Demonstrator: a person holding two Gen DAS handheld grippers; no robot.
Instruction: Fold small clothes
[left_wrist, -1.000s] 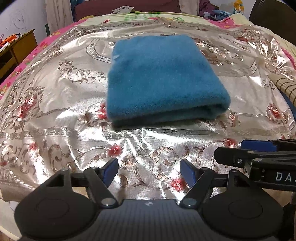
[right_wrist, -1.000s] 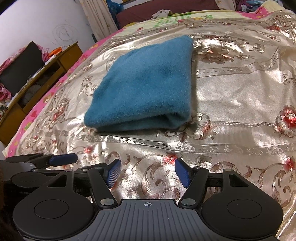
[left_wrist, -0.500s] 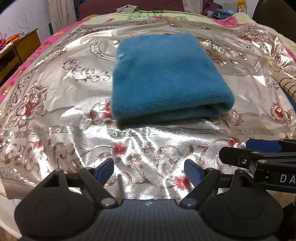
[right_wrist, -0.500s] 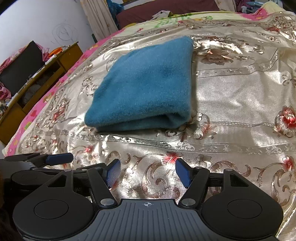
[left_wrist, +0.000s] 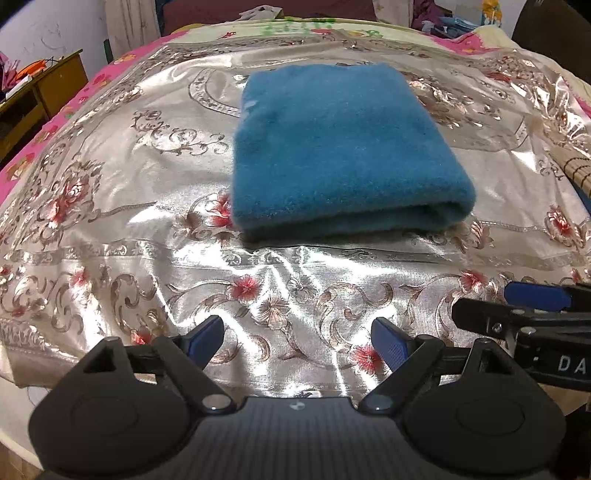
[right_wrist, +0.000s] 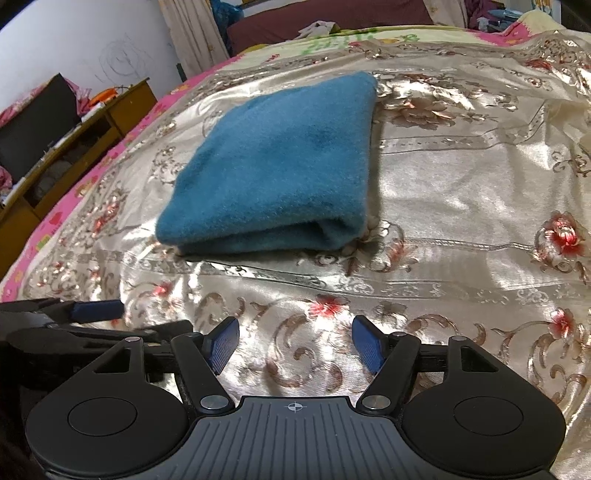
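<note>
A blue fleece cloth (left_wrist: 340, 147) lies folded into a thick rectangle on the shiny floral bedspread (left_wrist: 147, 206); it also shows in the right wrist view (right_wrist: 280, 173), with its folded edge toward me. My left gripper (left_wrist: 297, 338) is open and empty, held low over the bedspread short of the cloth. My right gripper (right_wrist: 294, 341) is open and empty, also short of the cloth. The right gripper shows at the right edge of the left wrist view (left_wrist: 535, 299), and the left gripper at the left edge of the right wrist view (right_wrist: 96, 310).
A wooden cabinet (right_wrist: 74, 125) stands left of the bed. A pink floral sheet (right_wrist: 55, 218) borders the bedspread on the left. Clothes and clutter (left_wrist: 458, 18) lie at the far end of the bed. A checked fabric (left_wrist: 578, 170) lies at the right edge.
The left gripper's jaws have opened wider and its view has shifted slightly left, so the cloth sits further right in it. The right gripper has barely moved.
</note>
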